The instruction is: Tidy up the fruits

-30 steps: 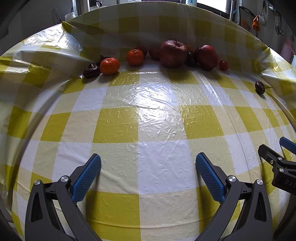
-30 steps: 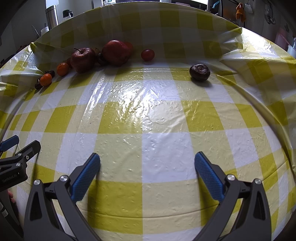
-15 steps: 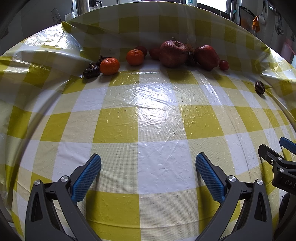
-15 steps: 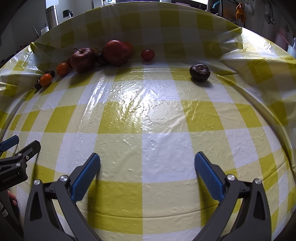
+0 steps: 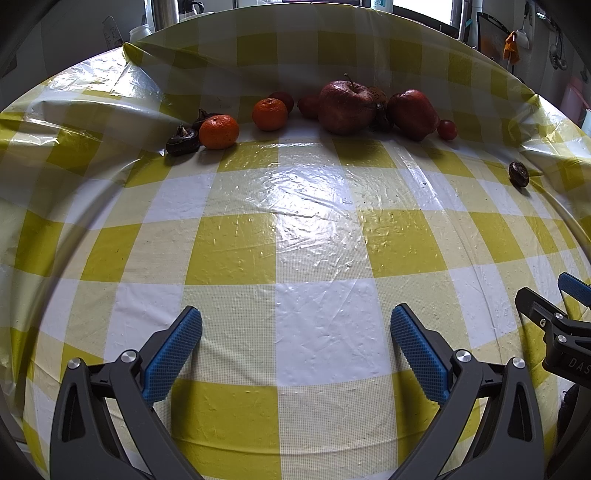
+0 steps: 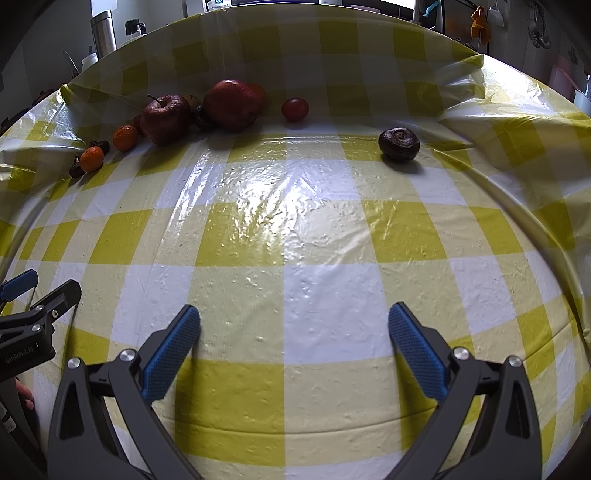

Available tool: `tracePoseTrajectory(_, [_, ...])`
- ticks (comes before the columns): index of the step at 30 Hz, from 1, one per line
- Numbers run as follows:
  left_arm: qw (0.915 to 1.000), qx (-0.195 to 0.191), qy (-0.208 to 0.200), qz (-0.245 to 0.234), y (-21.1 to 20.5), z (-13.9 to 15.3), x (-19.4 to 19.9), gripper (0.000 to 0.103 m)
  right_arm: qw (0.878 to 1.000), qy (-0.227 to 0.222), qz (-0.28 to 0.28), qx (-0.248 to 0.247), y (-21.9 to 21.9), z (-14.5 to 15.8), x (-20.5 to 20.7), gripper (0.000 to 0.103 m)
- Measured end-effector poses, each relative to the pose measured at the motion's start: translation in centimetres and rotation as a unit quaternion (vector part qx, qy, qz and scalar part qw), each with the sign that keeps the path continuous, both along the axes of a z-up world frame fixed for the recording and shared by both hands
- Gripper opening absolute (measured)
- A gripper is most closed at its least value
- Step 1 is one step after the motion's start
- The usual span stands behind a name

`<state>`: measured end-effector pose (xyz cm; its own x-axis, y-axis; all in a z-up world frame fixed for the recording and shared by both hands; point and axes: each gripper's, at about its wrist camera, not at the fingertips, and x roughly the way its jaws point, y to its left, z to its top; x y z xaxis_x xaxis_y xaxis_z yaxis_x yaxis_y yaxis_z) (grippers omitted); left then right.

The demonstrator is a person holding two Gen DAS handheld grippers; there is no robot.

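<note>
Lying far beyond spread, empty jaws (both grippers): fruits (image 5: 343, 107) along tablecloth's (image 5: 314, 332) back edge.

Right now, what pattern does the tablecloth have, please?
Yellow-and-white check tablecloth; clearest in the left wrist view.

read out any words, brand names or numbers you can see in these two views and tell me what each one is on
"GenRobot.AI": white lettering on the dark body of the left gripper, at the left edge of the right wrist view.
"DAS": white lettering, cut off by the picture edge, on the body of the right gripper in the left wrist view.
Print on the containers behind the table: too small and blurred to read.
</note>
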<state>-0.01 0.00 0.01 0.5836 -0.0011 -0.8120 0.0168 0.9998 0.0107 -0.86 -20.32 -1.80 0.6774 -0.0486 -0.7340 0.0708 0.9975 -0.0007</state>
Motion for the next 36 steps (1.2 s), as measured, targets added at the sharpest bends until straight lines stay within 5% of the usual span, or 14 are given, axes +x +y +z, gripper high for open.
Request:
tracePoseTrajectory(32, [1.0000,0.000,0.000,0.000,0.0,0.0,0.0,0.099,1.000,0.012,0.011,-0.001,0.6,0.3,-0.4,0.102])
tracePoseTrajectory(36, [1.0000,-0.002,0.000,0.004,0.2,0.0,0.0,0.099,0.997,-0.023,-0.032,0.064,-3.0,1.2,-0.1,0.102])
